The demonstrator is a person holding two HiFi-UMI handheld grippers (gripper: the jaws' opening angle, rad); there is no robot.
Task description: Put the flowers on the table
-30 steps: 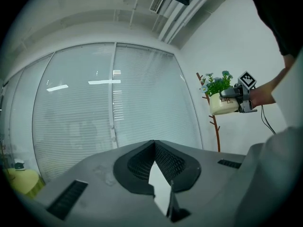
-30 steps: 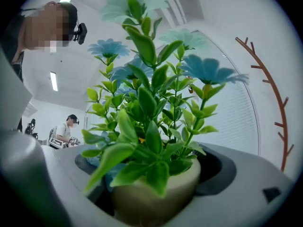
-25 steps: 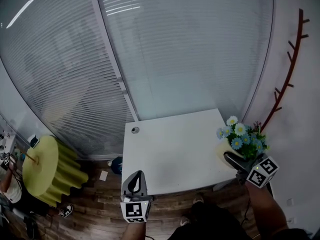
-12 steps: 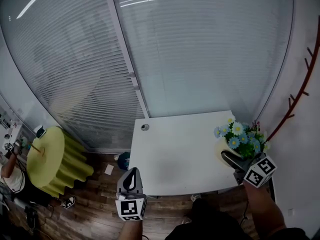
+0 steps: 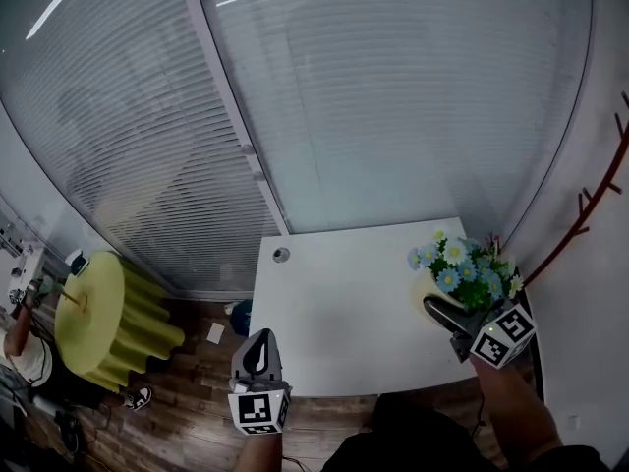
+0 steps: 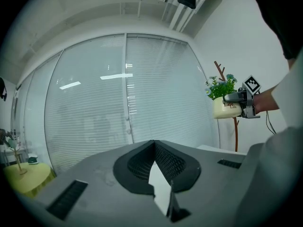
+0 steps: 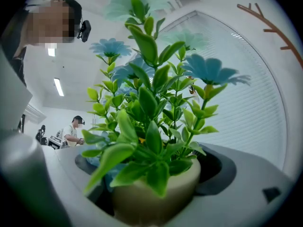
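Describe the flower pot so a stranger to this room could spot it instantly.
Start at the white table below the blinds-covered window. At its right edge, the right gripper clamps a cream flower pot. It alone carries blue and white daisies, unlike the bare reddish branch rack on the wall beside it.
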